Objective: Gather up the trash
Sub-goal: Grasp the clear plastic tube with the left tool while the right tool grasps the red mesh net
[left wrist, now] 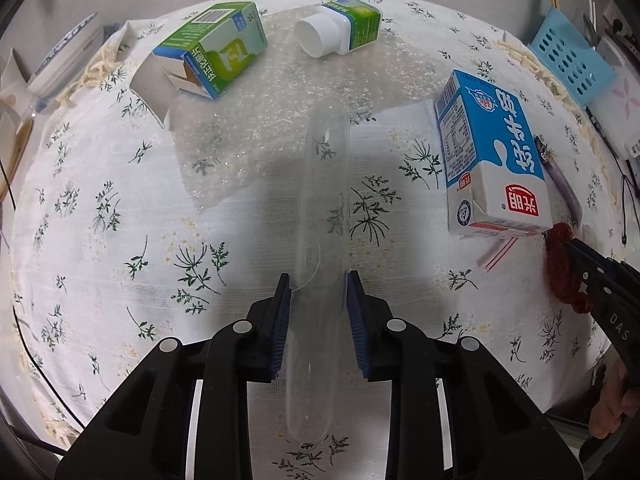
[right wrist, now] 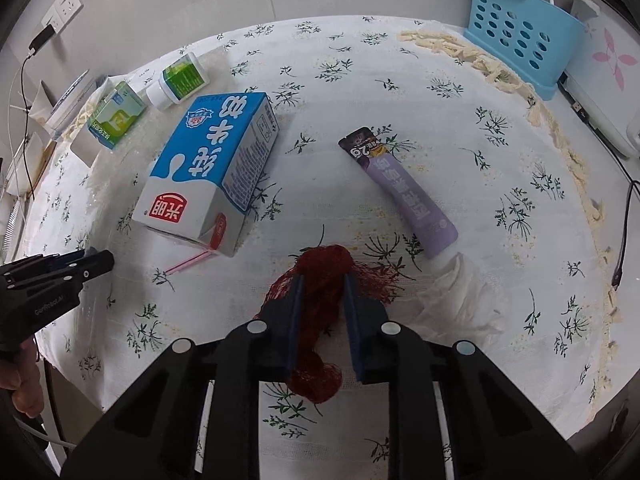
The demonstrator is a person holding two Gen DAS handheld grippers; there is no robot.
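A long clear plastic case lies on the flowered tablecloth, and my left gripper is shut on its near half, blue pads against both sides. My right gripper is shut on a bunched dark red mesh net, which lies on the cloth. A blue and white milk carton lies on its side between the two grippers, with a pink straw at its near end. Right of the net lie a purple sachet and a crumpled white tissue.
At the far side a green and white box with its flap open and a white-capped bottle lie on clear bubble wrap. A blue perforated basket stands at the back right edge. Cables hang off the right side.
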